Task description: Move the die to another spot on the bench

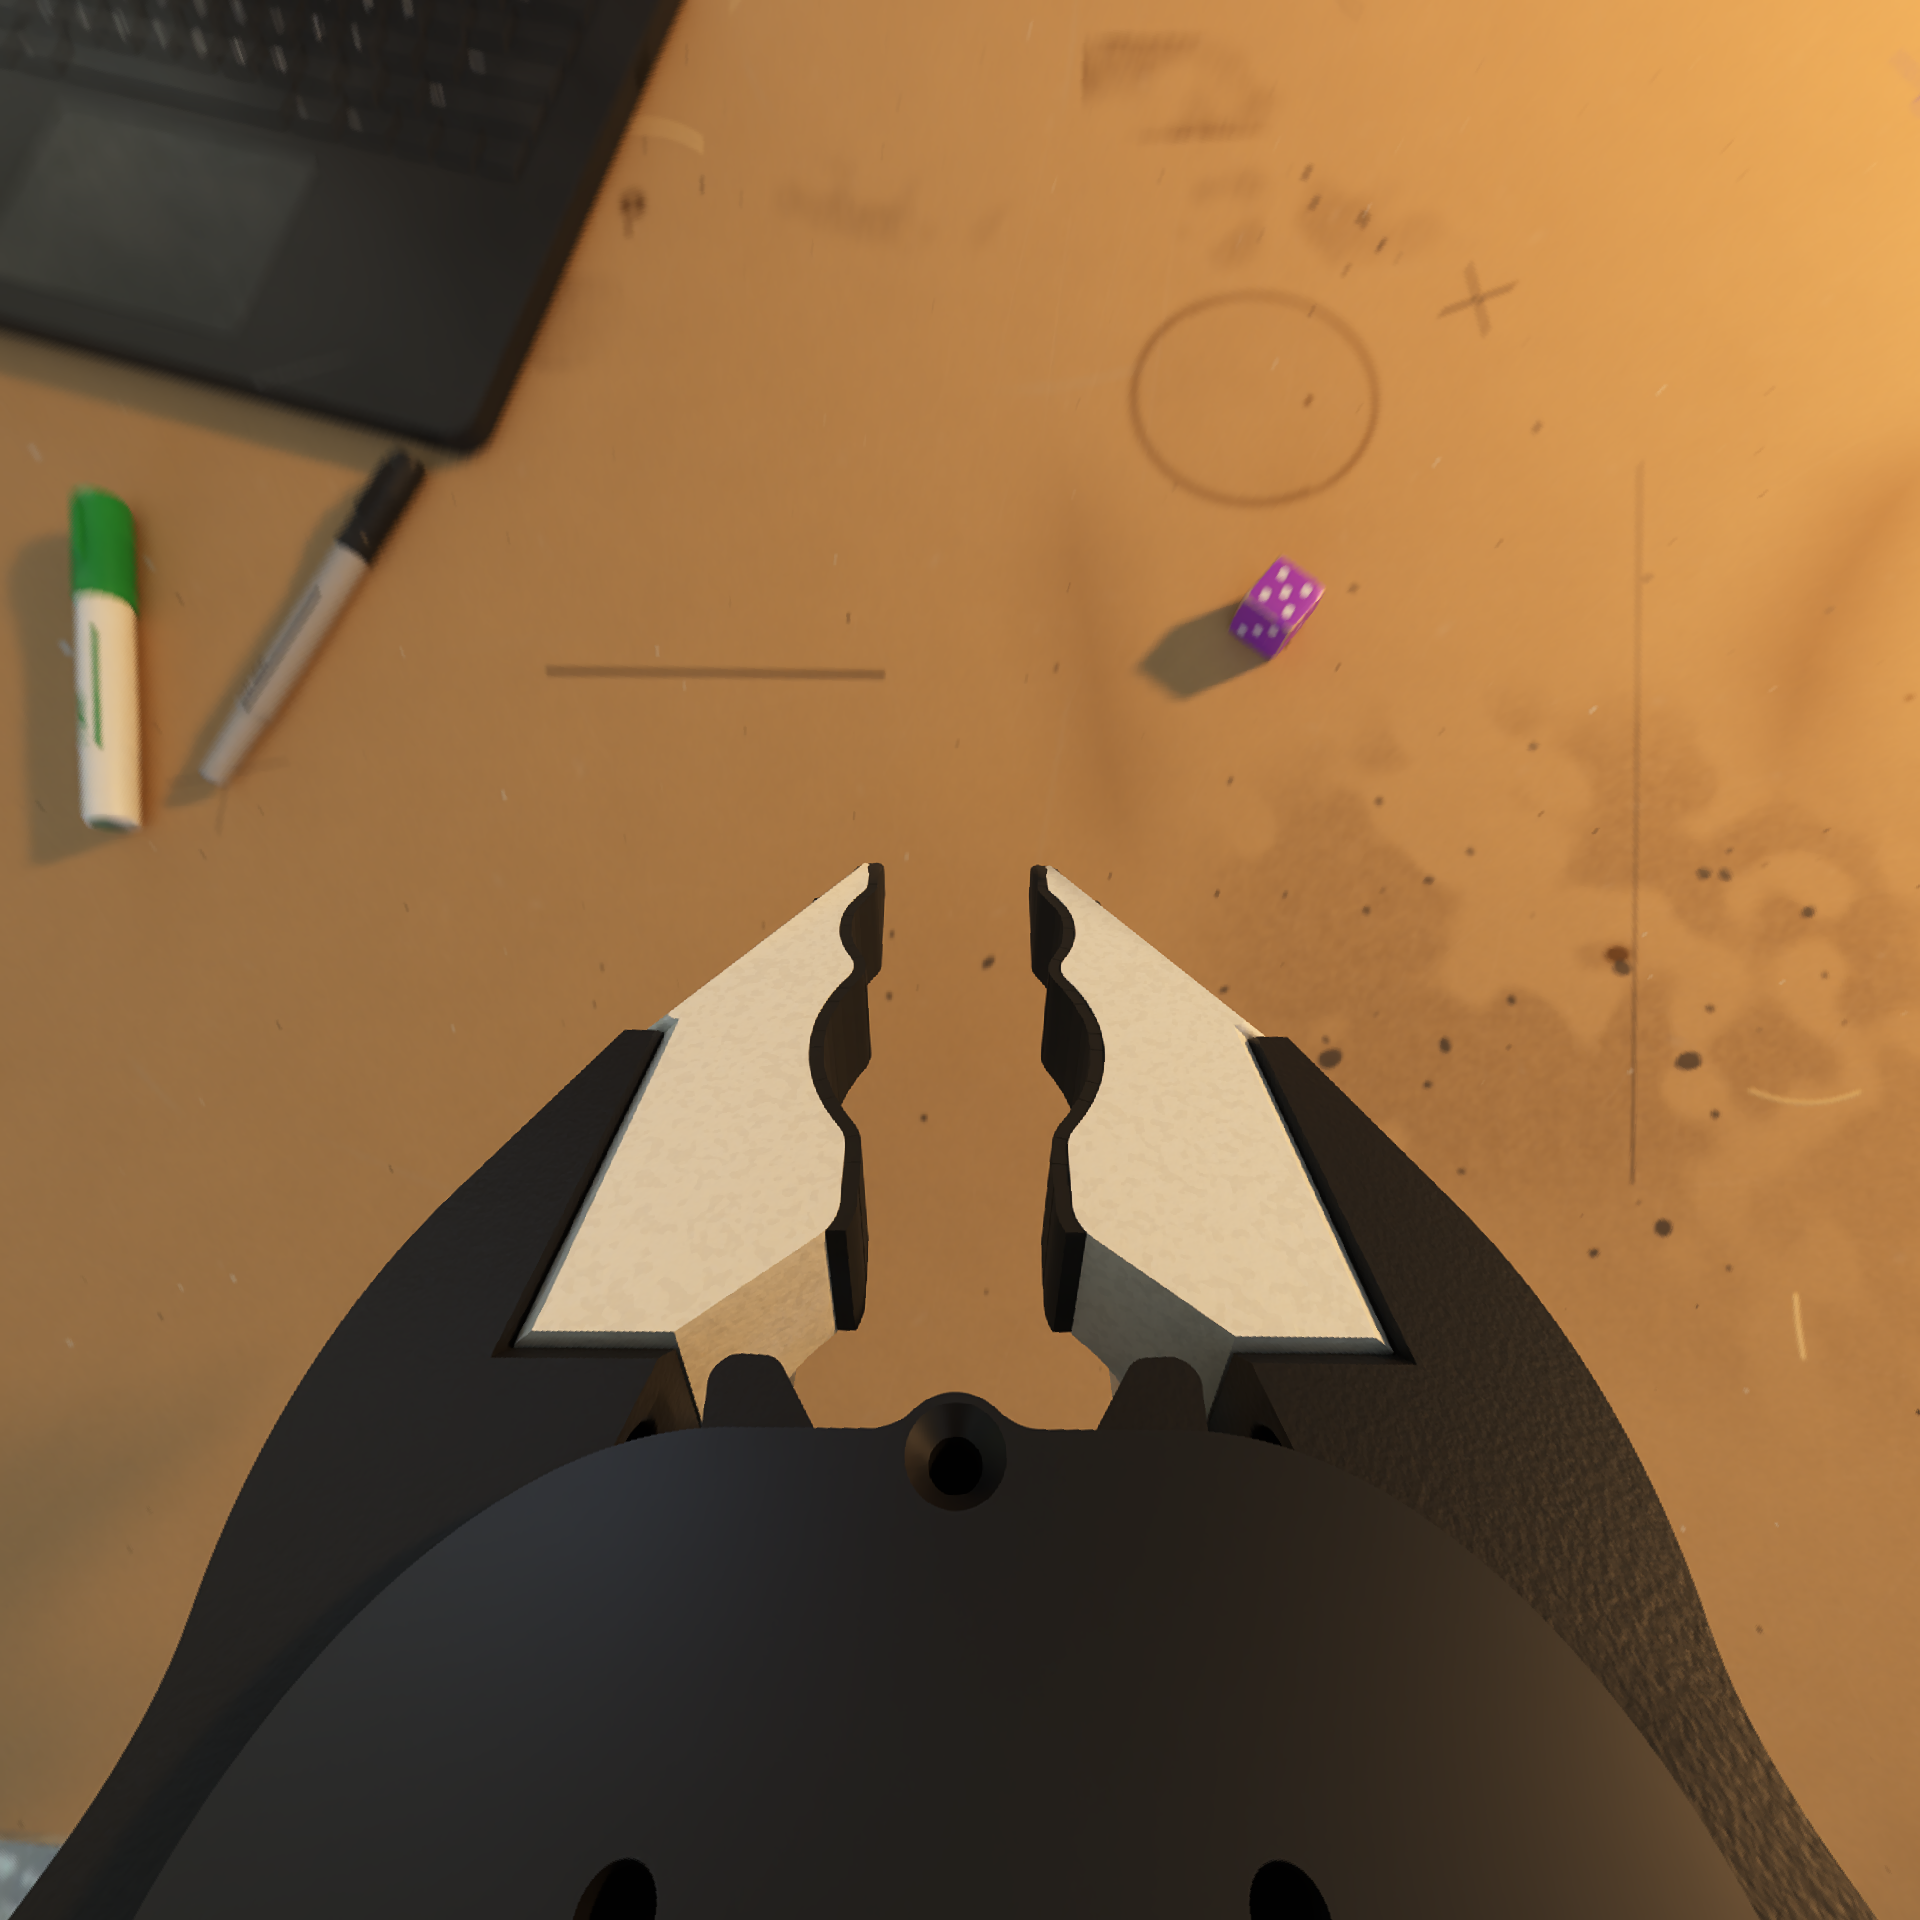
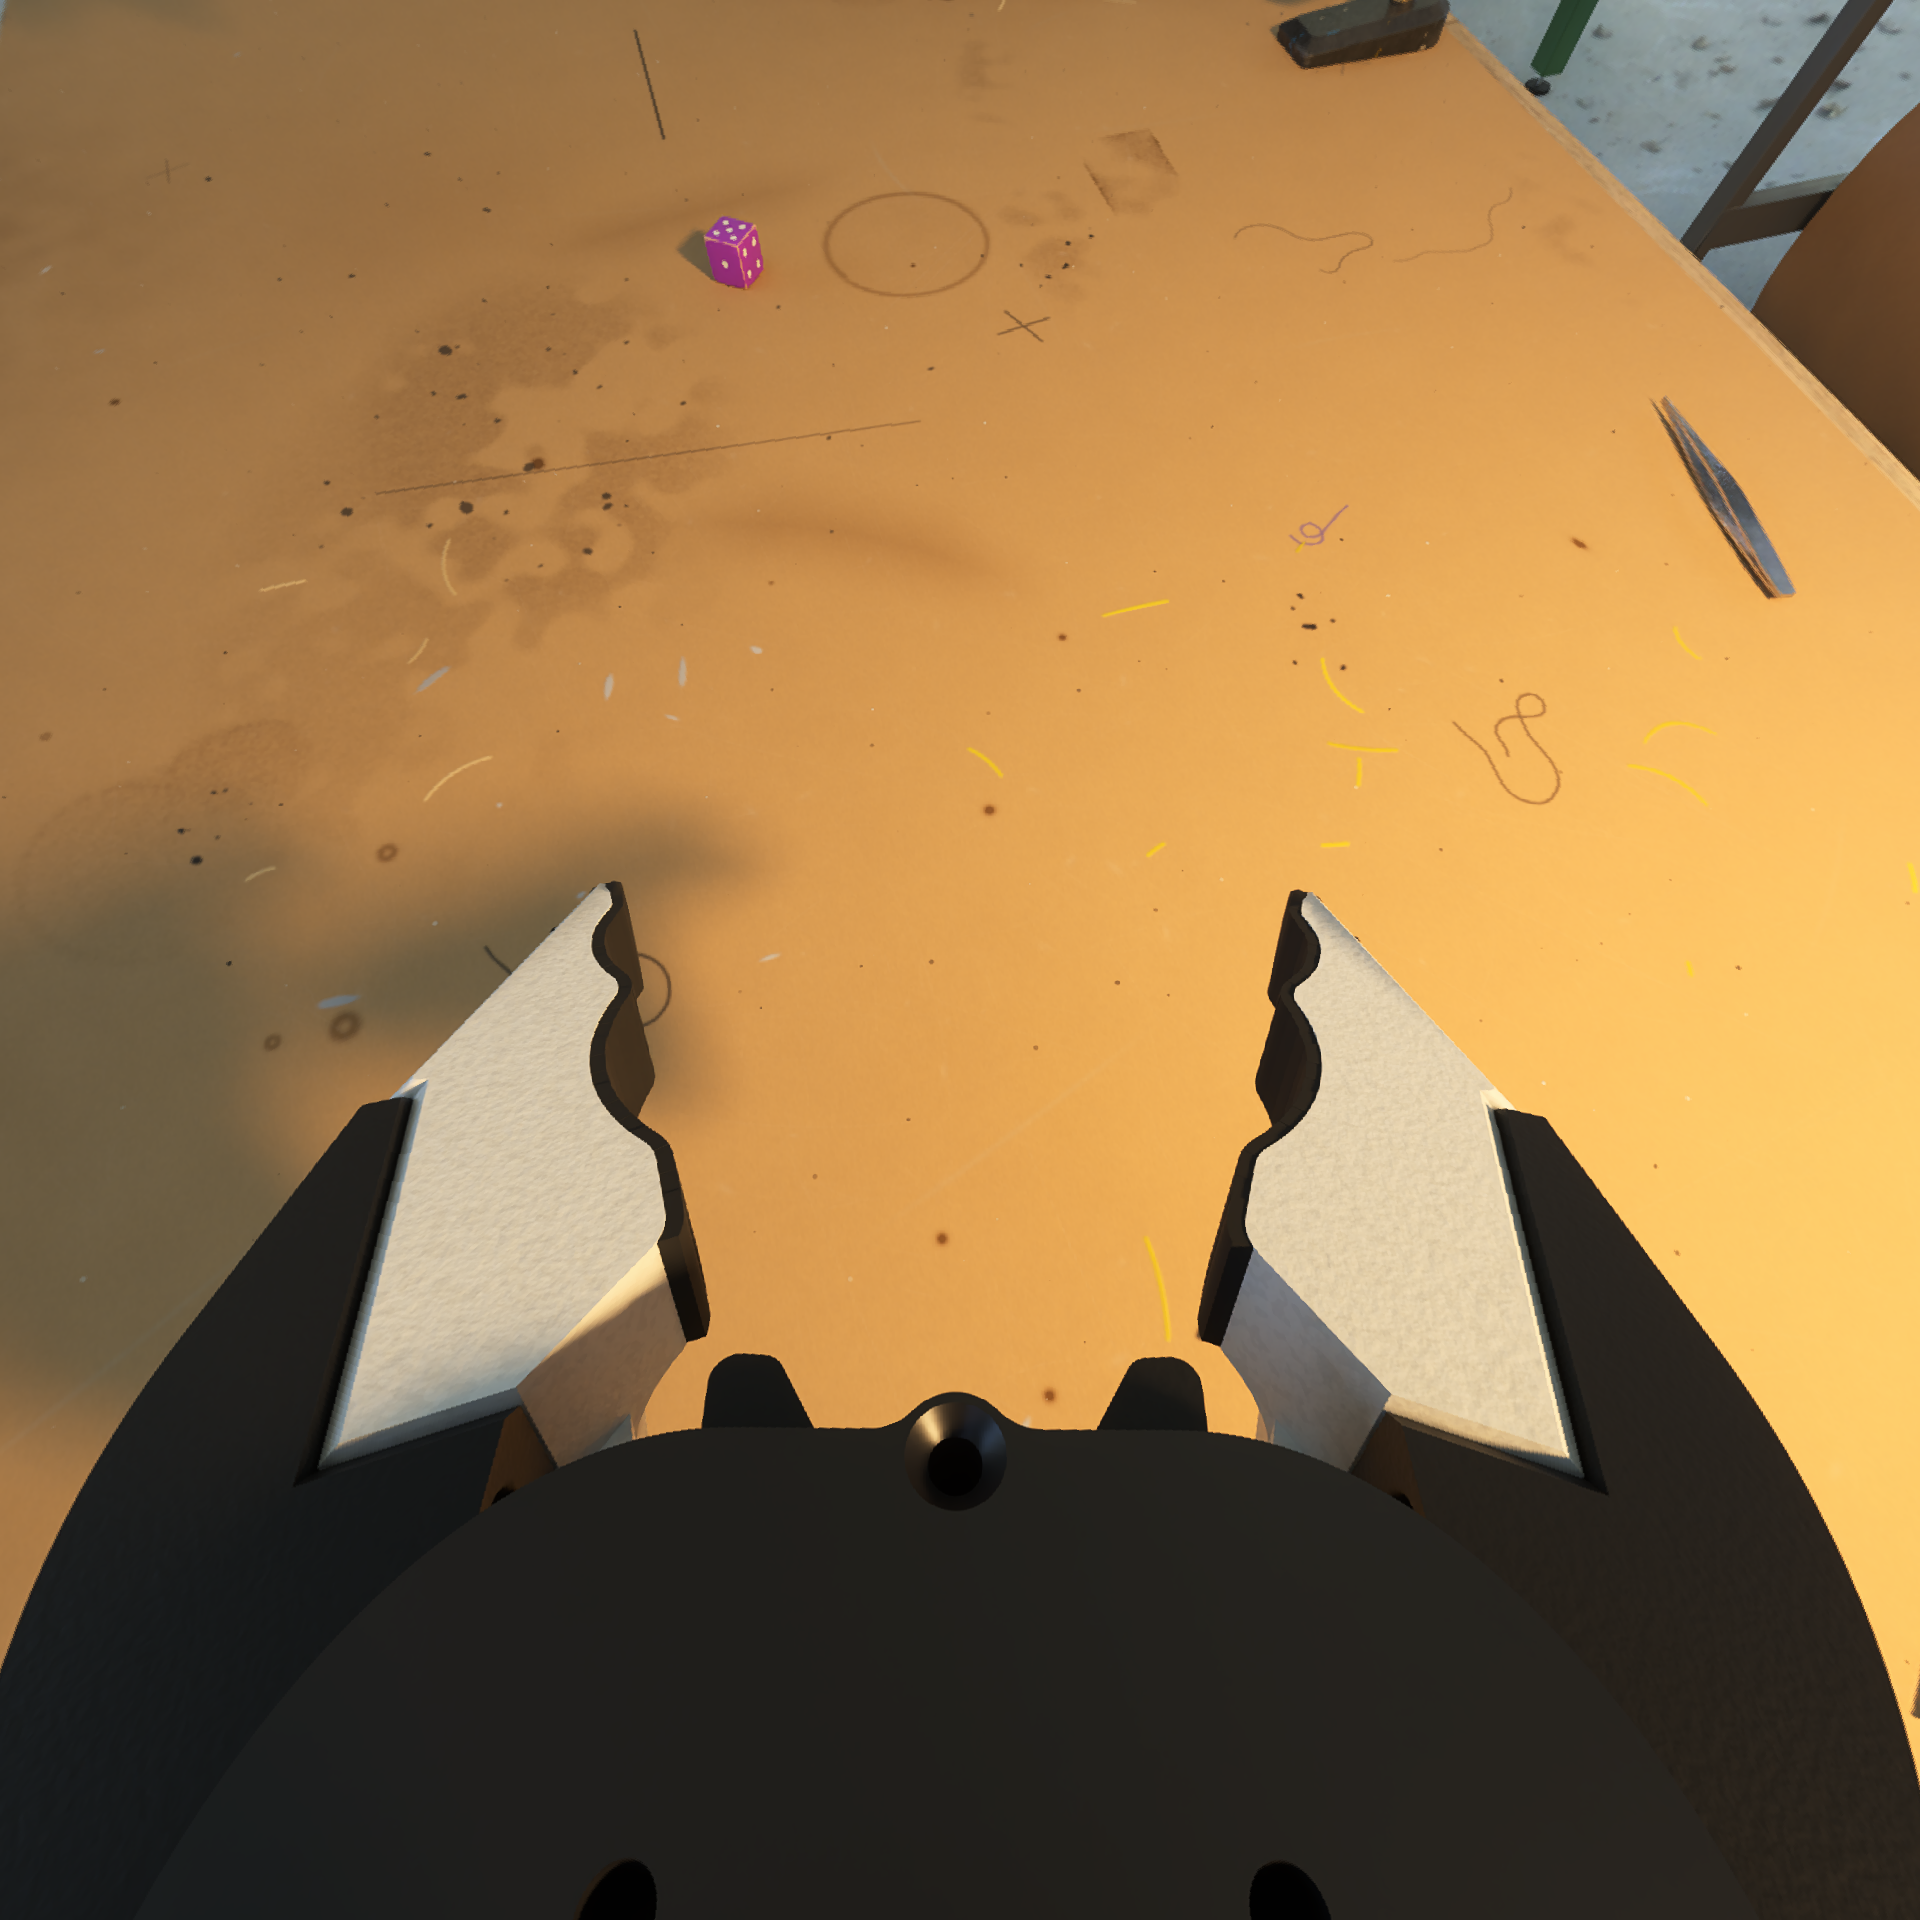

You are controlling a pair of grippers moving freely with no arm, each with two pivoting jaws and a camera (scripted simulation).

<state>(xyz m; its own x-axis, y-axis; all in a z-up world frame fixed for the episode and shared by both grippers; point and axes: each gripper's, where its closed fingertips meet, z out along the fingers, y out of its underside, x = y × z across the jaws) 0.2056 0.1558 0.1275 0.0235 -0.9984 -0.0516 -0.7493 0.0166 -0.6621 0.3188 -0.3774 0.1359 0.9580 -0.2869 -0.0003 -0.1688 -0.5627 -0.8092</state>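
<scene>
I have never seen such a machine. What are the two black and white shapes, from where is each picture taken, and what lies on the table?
Each picture comes from a camera on one claw, looking forward along its two fingers. The left claw has a narrow gap; the right claw is wide open. Neither holds anything. On the brown bench sits a small purple die, beside a drawn circle. The left view also shows a dark laptop, a green-capped marker and a thinner black-capped pen. The die is ahead of both claws, untouched.
</scene>
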